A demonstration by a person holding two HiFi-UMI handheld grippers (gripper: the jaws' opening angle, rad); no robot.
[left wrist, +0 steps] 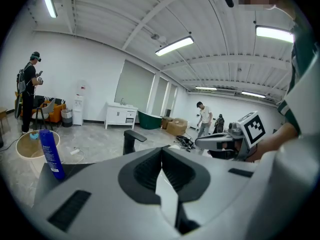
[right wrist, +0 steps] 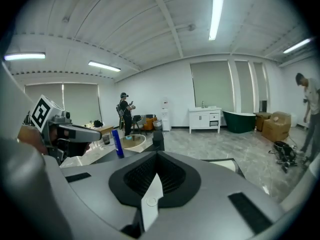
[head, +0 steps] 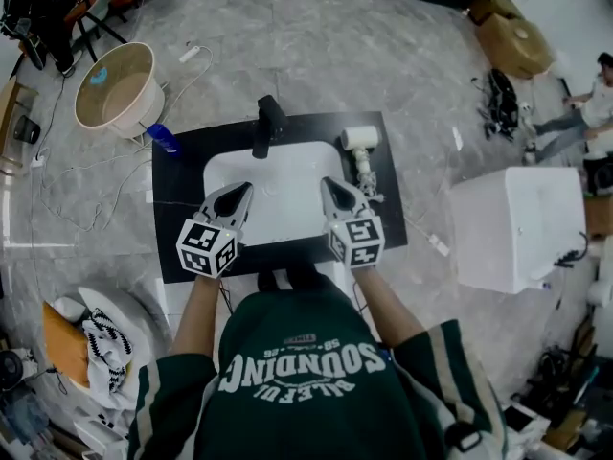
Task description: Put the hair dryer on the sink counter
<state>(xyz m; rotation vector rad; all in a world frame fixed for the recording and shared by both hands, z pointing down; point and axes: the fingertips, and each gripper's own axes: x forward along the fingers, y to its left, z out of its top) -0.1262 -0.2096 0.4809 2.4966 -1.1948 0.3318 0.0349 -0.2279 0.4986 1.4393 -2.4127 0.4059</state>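
Note:
A white hair dryer lies on the black sink counter, right of the white basin, with its handle toward me. Over the basin's front my left gripper is shut with nothing in it. My right gripper is level with it, also shut and empty, a short way left of the dryer's handle. Each gripper shows in the other's view: the right gripper and the left gripper. The dryer shows in neither gripper view.
A black faucet stands at the basin's back. A blue bottle is at the counter's back left corner. On the floor are a beige round tub and a white box. A person stands far right.

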